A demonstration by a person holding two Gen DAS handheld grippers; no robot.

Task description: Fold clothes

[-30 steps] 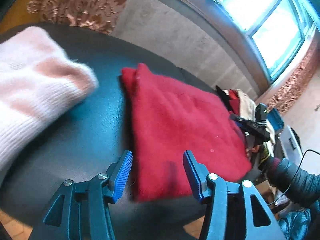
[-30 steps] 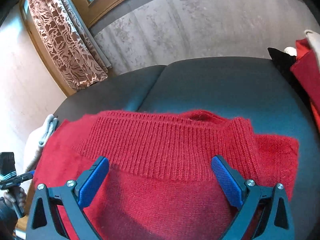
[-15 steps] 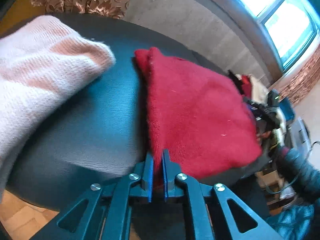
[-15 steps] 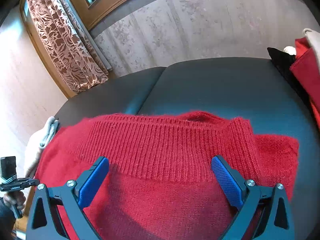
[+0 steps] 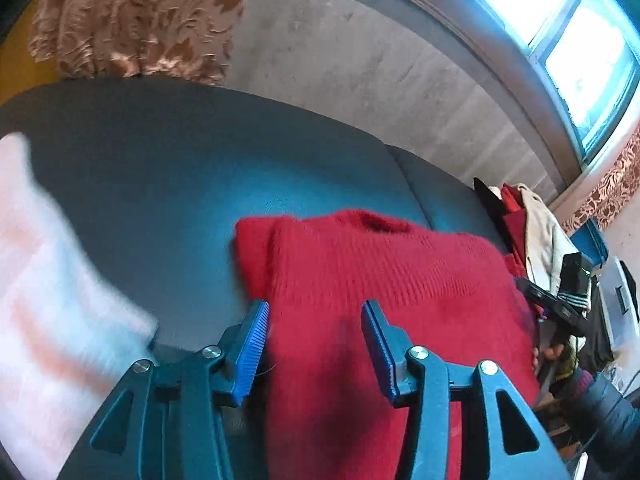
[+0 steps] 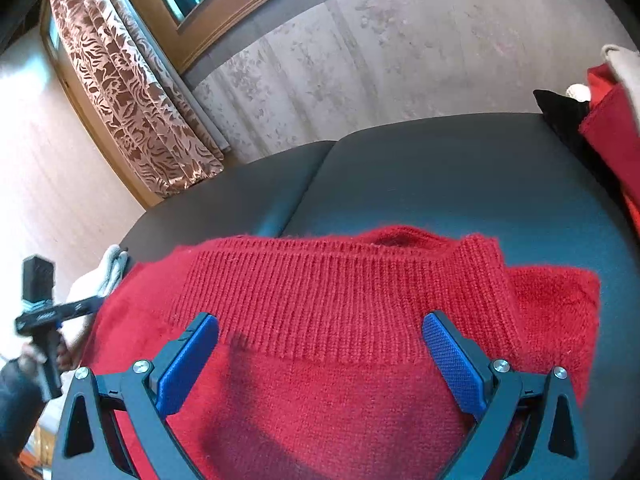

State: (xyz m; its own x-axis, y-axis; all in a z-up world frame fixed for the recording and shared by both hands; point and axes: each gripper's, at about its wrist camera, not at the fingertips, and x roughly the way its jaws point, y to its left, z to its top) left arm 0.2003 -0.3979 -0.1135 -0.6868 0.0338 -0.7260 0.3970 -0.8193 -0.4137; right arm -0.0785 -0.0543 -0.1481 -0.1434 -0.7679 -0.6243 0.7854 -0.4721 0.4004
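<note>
Left wrist view shows the fuzzy red knitted sweater (image 5: 384,288) lying on the dark padded tabletop (image 5: 192,184), already doubled into a compact packet with its ribbed band turned up on top. The left gripper (image 5: 314,344) hangs just over the packet's near left edge with its blue-padded fingers (image 5: 250,346) spread apart and nothing between them. A pale pink-and-white knitted garment (image 5: 48,300) lies close by on the left, blurred. A heap of mixed clothes (image 5: 528,232) sits at the far right end of the table.

From the right wrist camera, the right gripper (image 6: 320,356) is low over the same red sweater (image 6: 340,360), its fingers (image 6: 188,360) also wide and empty, straddling the lower border of the ribbed band (image 6: 340,292).

The sweater looks folded at least partway: layers are stacked and one flap sticks out at the right in this view. I judge this fits either a pause between folds or the packet just being set down finished; the pictures do not settle which. Any further handling would need each gripper to pinch all stacked layers at an edge together, since the fluffy knit is thick, slack and likely to slide apart.
</note>
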